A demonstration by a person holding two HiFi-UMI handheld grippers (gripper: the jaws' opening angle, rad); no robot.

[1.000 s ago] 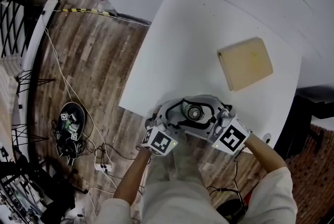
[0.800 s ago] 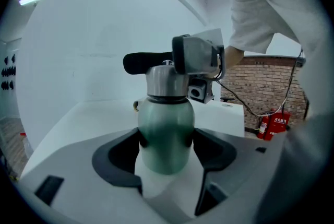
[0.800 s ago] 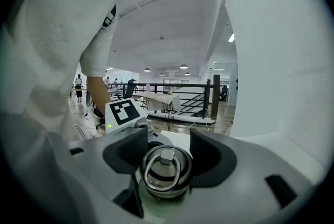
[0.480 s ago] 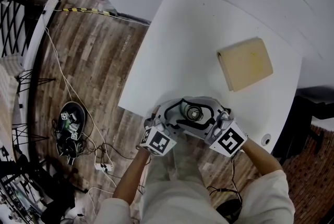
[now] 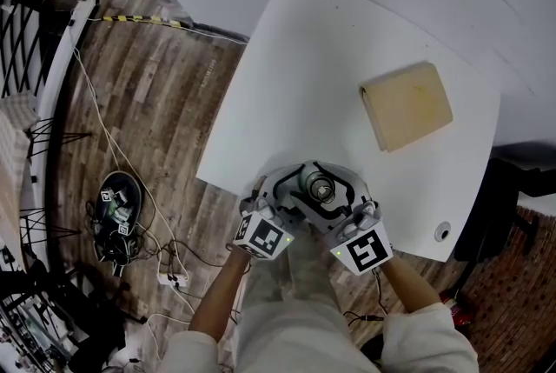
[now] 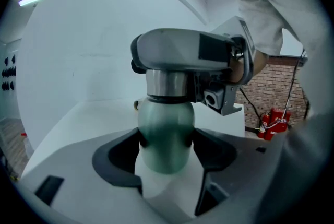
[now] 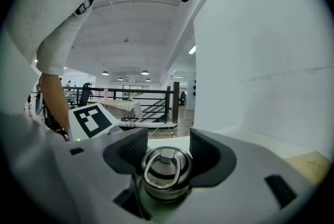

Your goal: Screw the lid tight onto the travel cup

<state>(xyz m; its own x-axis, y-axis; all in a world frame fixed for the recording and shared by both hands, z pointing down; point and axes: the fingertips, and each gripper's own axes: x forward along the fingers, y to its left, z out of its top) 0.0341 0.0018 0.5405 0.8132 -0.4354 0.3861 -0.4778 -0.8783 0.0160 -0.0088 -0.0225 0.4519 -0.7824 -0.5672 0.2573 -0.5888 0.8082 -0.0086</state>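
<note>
1. left gripper (image 6: 168, 143) clamps green travel cup (image 6: 165, 124) upright at white table (image 5: 347, 58) near edge, so body can't spin.
2. right gripper (image 7: 167, 150) jaws, just closing, pinch steel lid (image 7: 164, 169) atop cup, likely for tightening twist.

Open lab-like hall: white table (image 5: 295, 76), loose floor cables (image 5: 169, 265), black railings (image 7: 176, 100).
</note>
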